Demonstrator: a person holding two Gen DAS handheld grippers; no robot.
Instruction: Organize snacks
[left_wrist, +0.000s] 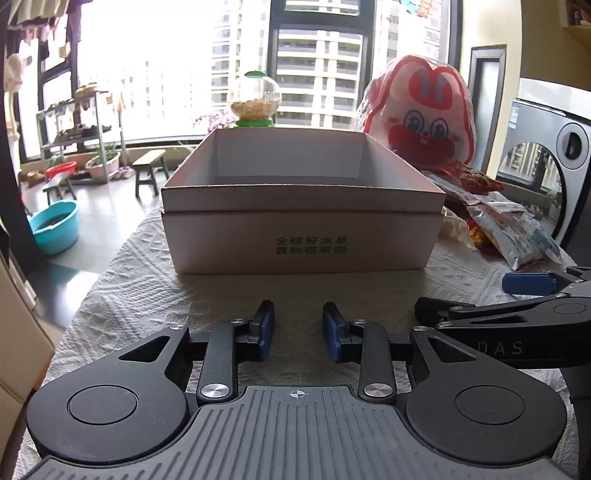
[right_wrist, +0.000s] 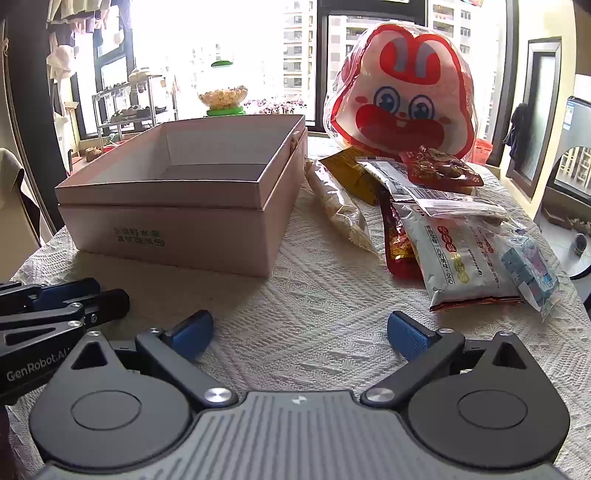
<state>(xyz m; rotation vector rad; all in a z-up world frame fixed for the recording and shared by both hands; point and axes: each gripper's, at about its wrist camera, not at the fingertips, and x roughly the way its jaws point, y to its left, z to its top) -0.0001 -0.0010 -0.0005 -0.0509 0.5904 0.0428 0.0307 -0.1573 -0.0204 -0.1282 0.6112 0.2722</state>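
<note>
An open, empty pale pink box (left_wrist: 303, 236) with green lettering stands on the cloth-covered table; it also shows in the right wrist view (right_wrist: 177, 229). A pile of snack packets (right_wrist: 443, 229) lies right of the box, with a white packet (right_wrist: 465, 262), a red packet (right_wrist: 397, 243), a clear bag of pale snacks (right_wrist: 340, 206) and a yellow packet (right_wrist: 351, 171). My left gripper (left_wrist: 298, 326) is open and empty in front of the box. My right gripper (right_wrist: 300, 330) is open wide and empty, in front of the packets.
A big red-and-white rabbit-face bag (right_wrist: 402, 92) stands behind the packets. A clear globe jar with a green lid (left_wrist: 254, 99) stands behind the box. The table has a white textured cloth (right_wrist: 325, 295). A blue basin (left_wrist: 55, 227) sits on the floor at left.
</note>
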